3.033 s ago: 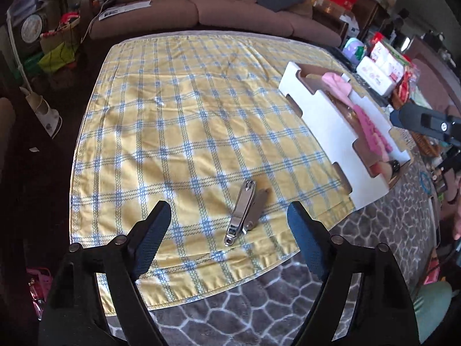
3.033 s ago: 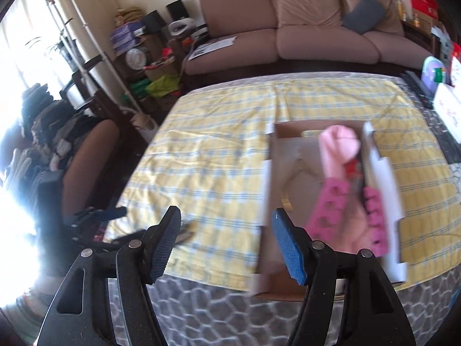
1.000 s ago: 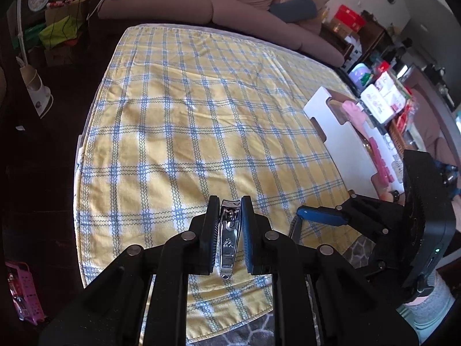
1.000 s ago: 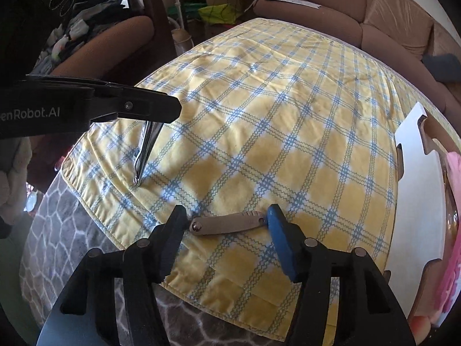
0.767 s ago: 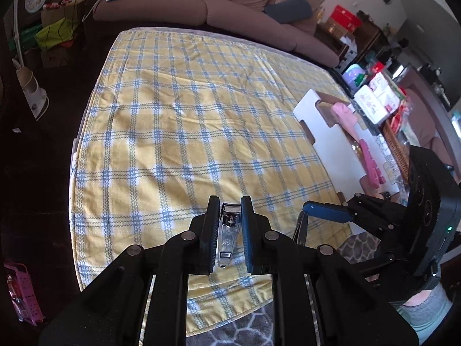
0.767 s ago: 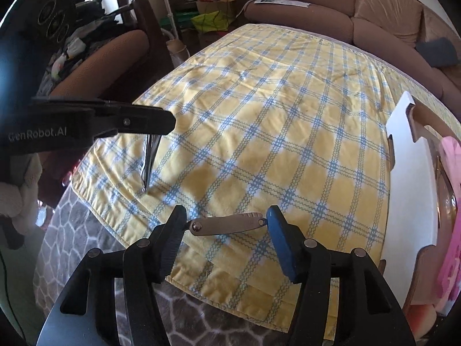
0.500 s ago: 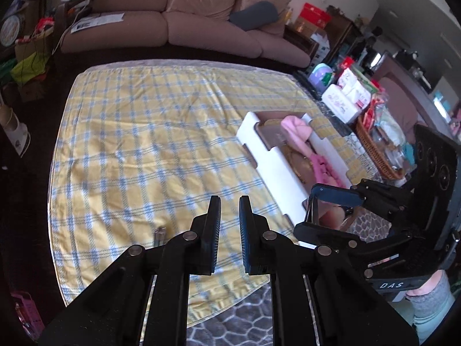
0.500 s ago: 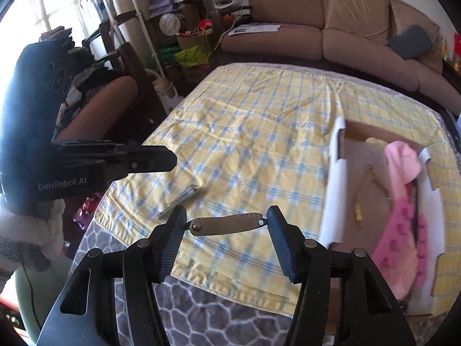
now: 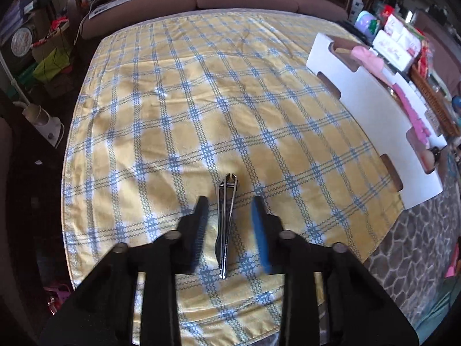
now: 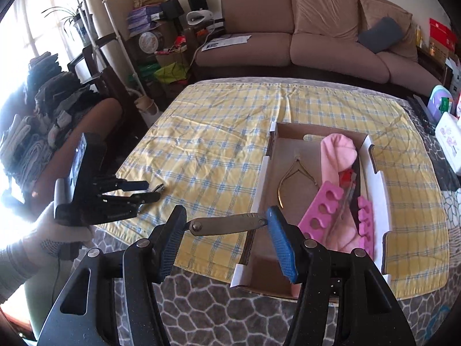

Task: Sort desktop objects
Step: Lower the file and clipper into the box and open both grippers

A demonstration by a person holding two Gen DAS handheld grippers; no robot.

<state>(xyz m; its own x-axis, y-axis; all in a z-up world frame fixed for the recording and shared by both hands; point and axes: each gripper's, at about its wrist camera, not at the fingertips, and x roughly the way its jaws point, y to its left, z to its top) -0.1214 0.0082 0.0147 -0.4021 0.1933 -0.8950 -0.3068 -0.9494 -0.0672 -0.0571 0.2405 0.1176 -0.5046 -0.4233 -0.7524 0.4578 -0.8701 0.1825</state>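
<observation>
Two hand-held grippers are in play over the surface (image 10: pixel 216 311), which carries a yellow and blue checked cloth (image 9: pixel 201 101).

Left hand-held gripper (image 9: pixel 229 204) points steeply down at the cloth's near edge, fingers spread. The silver nail clipper (image 9: pixel 226 225) lies flat on the cloth between them, lengthwise along the fingers, and neither pad touches it. From the right wrist view, that same gripper sits low at the cloth's left edge in a gloved hand (image 10: pixel 49 230), with the clipper's tip poking out just past its fingertips.

Right hand-held gripper (image 10: pixel 226 213) is up in the air and pinching a folding tool (image 10: pixel 227 224), a flat tan-grey piece with a round pivot at one end. It is held crosswise, end to end, one tip against each pad, clear of the cloth. It hangs in front of the near left corner of the white cardboard box (image 10: pixel 260 178).

That box stands open on the right half of the cloth. Inside lie a gold cuticle nipper (image 10: pixel 294 173) on the left, a pale pink cloth (image 10: pixel 337 152) towards the far end, and bright pink toe separators (image 10: pixel 325 204) nearer. Something red and dark lies between the separators, too small to make out. A brown sofa (image 10: pixel 288 28) runs behind the surface.
</observation>
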